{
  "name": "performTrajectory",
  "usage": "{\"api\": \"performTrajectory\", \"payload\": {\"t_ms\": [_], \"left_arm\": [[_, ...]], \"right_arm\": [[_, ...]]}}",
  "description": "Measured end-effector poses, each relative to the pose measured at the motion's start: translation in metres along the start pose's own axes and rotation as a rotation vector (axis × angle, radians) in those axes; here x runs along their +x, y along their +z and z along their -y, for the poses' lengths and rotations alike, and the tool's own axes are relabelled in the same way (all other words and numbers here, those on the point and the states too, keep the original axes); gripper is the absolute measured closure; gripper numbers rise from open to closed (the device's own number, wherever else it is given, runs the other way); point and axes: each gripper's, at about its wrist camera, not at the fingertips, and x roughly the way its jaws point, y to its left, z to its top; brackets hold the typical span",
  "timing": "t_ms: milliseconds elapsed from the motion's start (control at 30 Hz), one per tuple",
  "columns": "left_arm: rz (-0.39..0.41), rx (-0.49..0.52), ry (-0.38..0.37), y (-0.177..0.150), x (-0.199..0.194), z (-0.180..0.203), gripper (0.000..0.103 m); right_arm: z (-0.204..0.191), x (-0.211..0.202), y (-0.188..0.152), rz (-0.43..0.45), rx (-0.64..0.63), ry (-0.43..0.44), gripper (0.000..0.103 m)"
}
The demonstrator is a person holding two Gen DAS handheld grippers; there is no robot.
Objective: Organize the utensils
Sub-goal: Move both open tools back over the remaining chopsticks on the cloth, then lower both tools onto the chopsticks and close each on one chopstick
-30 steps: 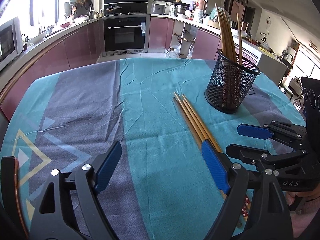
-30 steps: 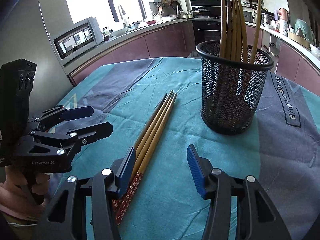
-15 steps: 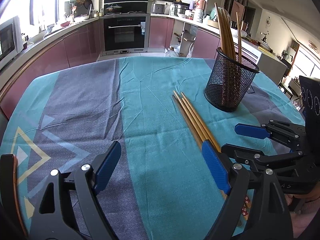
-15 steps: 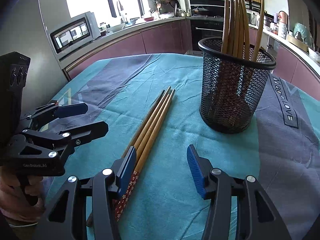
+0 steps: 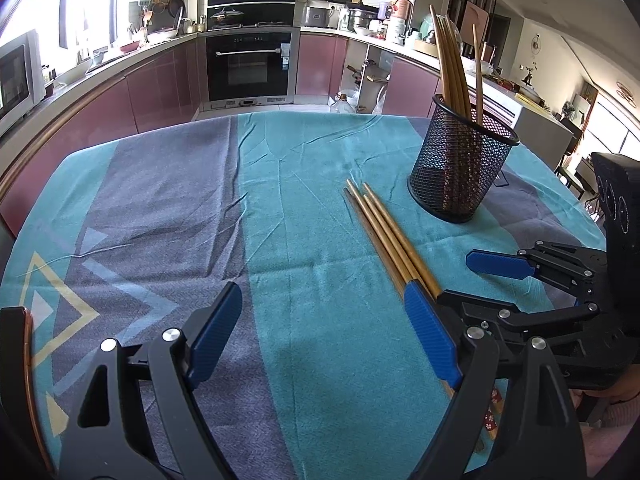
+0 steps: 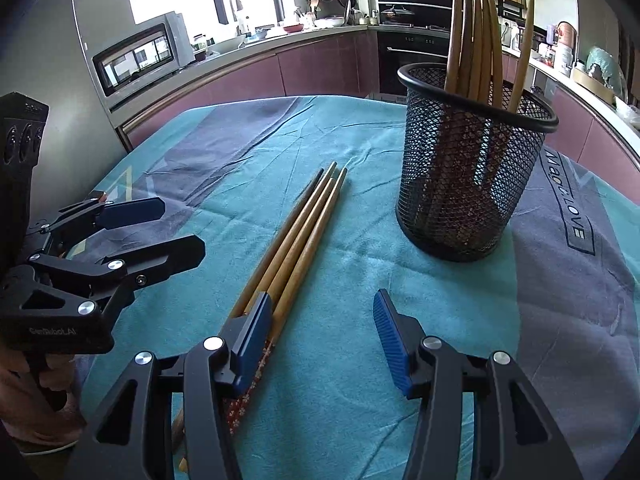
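Several wooden chopsticks [image 5: 384, 232] [image 6: 296, 240] lie side by side on the teal and grey tablecloth, their patterned red ends nearest me. A black mesh holder [image 5: 460, 168] [image 6: 472, 160] stands upright behind them with several chopsticks inside. My left gripper [image 5: 324, 332] is open and empty, to the left of the lying chopsticks; it also shows in the right wrist view [image 6: 160, 228]. My right gripper [image 6: 320, 336] is open and empty, just right of the chopsticks' near ends; it shows in the left wrist view [image 5: 472, 276]. The left finger [image 6: 252, 332] covers part of the chopsticks.
The round table [image 5: 160, 200] is covered by the cloth. Kitchen cabinets, an oven [image 5: 248, 64] and a microwave [image 6: 136, 56] stand behind the table, well away from it.
Both grippers have drawn back slightly toward me, so the holder and chopsticks look a little farther off. The chopsticks and holder have not moved. Both grippers stay open.
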Motion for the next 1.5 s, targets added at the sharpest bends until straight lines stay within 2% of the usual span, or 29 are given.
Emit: {"api": "performTrajectory", "payload": {"t_ms": [467, 733, 867, 1033, 1200, 1367, 1500], "left_arm": [[-0.041, 0.08, -0.034, 0.004, 0.017, 0.019, 0.021], [-0.096, 0.099, -0.019, 0.002, 0.035, 0.023, 0.024], [-0.096, 0.112, -0.018, 0.002, 0.037, 0.024, 0.025], [-0.098, 0.113, -0.037, 0.001, 0.035, 0.022, 0.03], [-0.106, 0.108, -0.021, 0.001, 0.035, 0.018, 0.036], [-0.106, 0.1, -0.029, 0.001, 0.035, 0.017, 0.036], [-0.104, 0.08, -0.074, 0.002, 0.033, 0.015, 0.035]], "right_arm": [[0.013, -0.003, -0.001, 0.001, 0.036, 0.014, 0.055], [0.021, -0.005, -0.003, 0.003, 0.051, 0.028, 0.058], [0.022, -0.006, -0.003, 0.004, 0.052, 0.033, 0.058], [0.024, -0.007, -0.003, 0.004, 0.053, 0.037, 0.058], [0.024, -0.007, -0.003, 0.003, 0.051, 0.036, 0.058], [0.024, -0.008, -0.002, 0.003, 0.052, 0.036, 0.058], [0.024, -0.008, -0.002, 0.003, 0.052, 0.037, 0.058]]}}
